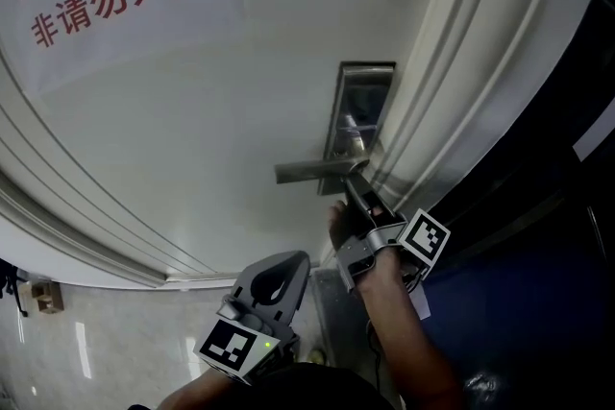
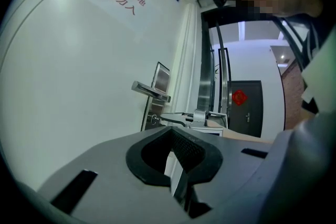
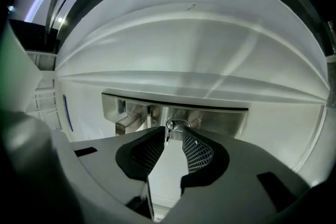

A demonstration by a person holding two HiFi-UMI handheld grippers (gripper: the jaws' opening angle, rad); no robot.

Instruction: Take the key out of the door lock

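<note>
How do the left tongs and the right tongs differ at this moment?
The left tongs are shut and empty; the right tongs are open, with the key between their tips. The left tongs hang low, away from the lock plate; the right tongs reach it. Both face the white door.

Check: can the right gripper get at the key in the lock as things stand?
Probably yes: the right gripper is open at the lock, the key sits at its jaw tips, and nothing stands between.

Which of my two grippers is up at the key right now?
The right gripper, jaws apart with the key between their tips at the door lock. The left gripper hangs lower, shut and empty, back from it.
</note>
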